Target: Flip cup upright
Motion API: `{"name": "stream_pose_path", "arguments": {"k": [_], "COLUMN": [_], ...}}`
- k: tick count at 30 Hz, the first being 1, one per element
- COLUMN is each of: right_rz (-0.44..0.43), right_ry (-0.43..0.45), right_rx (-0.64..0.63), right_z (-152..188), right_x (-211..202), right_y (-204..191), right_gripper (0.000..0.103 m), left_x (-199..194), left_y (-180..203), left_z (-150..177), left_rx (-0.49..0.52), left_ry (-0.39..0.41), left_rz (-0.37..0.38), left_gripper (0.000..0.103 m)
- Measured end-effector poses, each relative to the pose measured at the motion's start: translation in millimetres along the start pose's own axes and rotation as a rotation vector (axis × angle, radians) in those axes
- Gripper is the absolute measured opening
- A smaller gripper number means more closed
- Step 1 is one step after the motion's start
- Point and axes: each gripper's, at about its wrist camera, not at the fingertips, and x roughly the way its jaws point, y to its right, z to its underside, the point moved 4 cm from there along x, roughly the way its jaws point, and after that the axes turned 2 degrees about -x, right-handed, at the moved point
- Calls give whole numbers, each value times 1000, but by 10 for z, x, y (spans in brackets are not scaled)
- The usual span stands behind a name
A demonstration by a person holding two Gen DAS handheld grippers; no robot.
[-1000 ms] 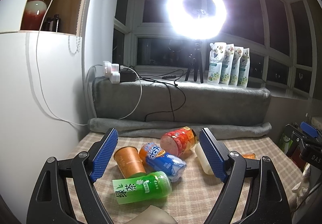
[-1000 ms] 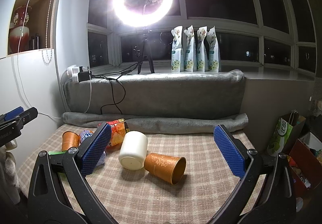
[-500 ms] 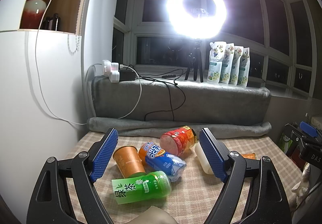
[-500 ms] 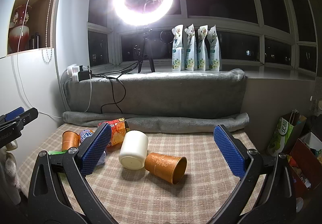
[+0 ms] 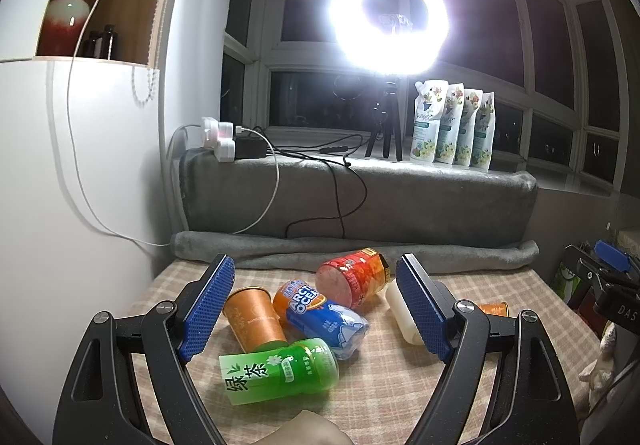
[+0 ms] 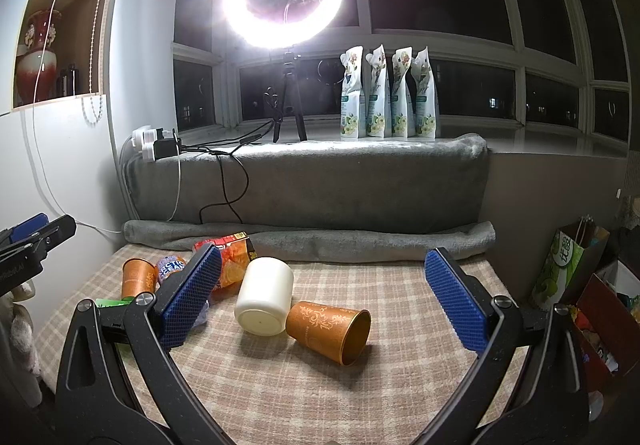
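The orange cup with the ornament print [image 6: 329,331] lies on its side on the checked tablecloth [image 6: 400,297], between the two blue pads of the right tongs [image 6: 324,295] and a little nearer the left-hand pad, its open mouth turned toward the right-hand pad and toward the camera. Its closed base touches a white cup [image 6: 264,295] that also lies on its side. The right tongs stand wide apart, holding nothing, with both cups in front of them and clear of the pads.

The left tongs [image 5: 316,309] are likewise spread apart and empty. Between their pads lies a cluster: a second orange cup [image 5: 253,315] resting mouth-down, just beside the left-hand pad, a blue and orange bottle [image 5: 320,315] on its side, a red and orange can [image 5: 352,279] on its side beyond it, and a green tea bottle [image 5: 280,369] lying nearest the camera.

From the left wrist the ornamented cup shows only as a small orange sliver behind the right-hand pad, and the white cup is half hidden by that pad; the right wrist view shows both whole. The right wrist view in turn hides most of the bottles behind its left-hand pad. The right view alone shows a paper bag [image 6: 568,265] and a red box [image 6: 604,321] of sundries beyond its right-hand pad.

The ornamented cup's inside looks empty.
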Motion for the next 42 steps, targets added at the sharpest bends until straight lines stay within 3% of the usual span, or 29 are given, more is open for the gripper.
{"name": "stream_pose_path", "arguments": {"k": [24, 29, 34, 42], "right_rz": [-31, -85, -155, -333], "right_ry": [-25, -65, -117, -284], "right_rx": [-18, -38, -67, -122], "right_z": [17, -9, -16, 42], "right_x": [174, 289, 460, 934], "right_y": [-168, -257, -418, -801], "right_gripper": [103, 103, 103, 103], "left_x": [55, 61, 128, 156], "left_y": [-108, -236, -423, -804], "left_z": [58, 97, 233, 525], "left_rx": [-12, -25, -33, -92], "left_ry": [-28, -54, -134, -253], "left_rz": [-13, -27, -32, -61], "left_gripper": [83, 83, 83, 83]}}
